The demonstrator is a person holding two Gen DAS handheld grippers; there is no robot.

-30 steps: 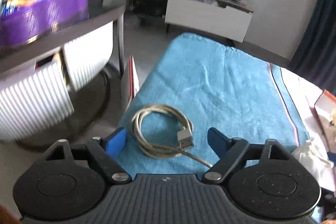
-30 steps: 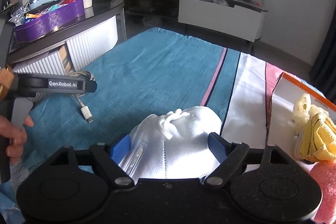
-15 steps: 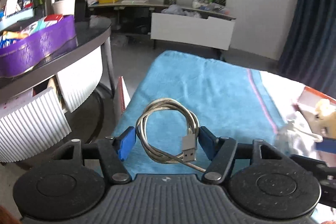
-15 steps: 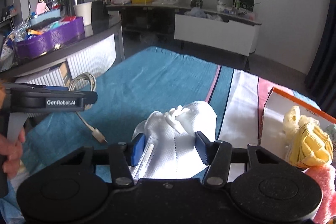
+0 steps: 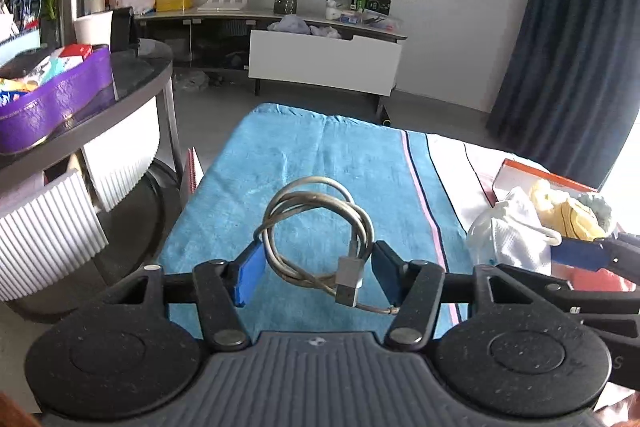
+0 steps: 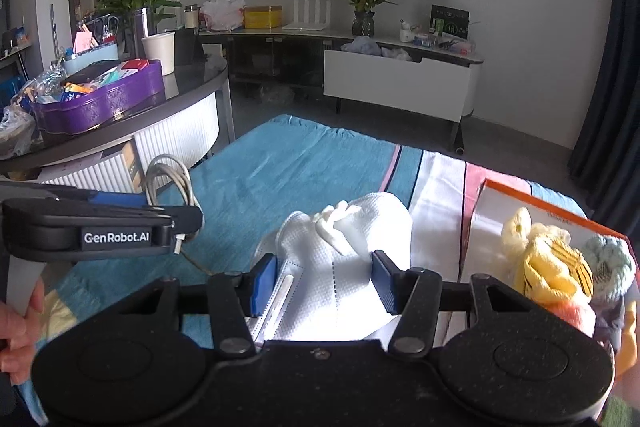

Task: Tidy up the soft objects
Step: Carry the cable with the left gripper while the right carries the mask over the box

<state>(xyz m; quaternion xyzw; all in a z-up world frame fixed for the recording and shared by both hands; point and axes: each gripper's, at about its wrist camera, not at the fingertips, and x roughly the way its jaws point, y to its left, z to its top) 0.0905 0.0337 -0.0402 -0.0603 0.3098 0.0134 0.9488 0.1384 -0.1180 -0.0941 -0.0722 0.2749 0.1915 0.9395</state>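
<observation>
My left gripper (image 5: pixel 318 273) is shut on a coiled grey USB cable (image 5: pixel 320 227) and holds it lifted above the blue towel (image 5: pixel 320 155); its plug hangs between the blue pads. The cable also shows in the right wrist view (image 6: pixel 172 183). My right gripper (image 6: pixel 324 283) is shut on a white face mask (image 6: pixel 344 247) and holds it above the towel. The mask also shows in the left wrist view (image 5: pixel 508 235). An orange-rimmed box (image 6: pixel 532 199) at the right holds a yellow soft toy (image 6: pixel 548 267) and other soft things.
A round dark table (image 5: pixel 132 95) with a purple tray (image 5: pixel 56 95) stands at the left, white ribbed panels beneath it. A white TV cabinet (image 5: pixel 324 61) and plants are at the far wall. A dark curtain (image 5: pixel 568 27) hangs at the right.
Both grippers closed on their objects and rose: the left lifted the cable off the towel, the right lifted the mask. Both views tilted up toward the room.
</observation>
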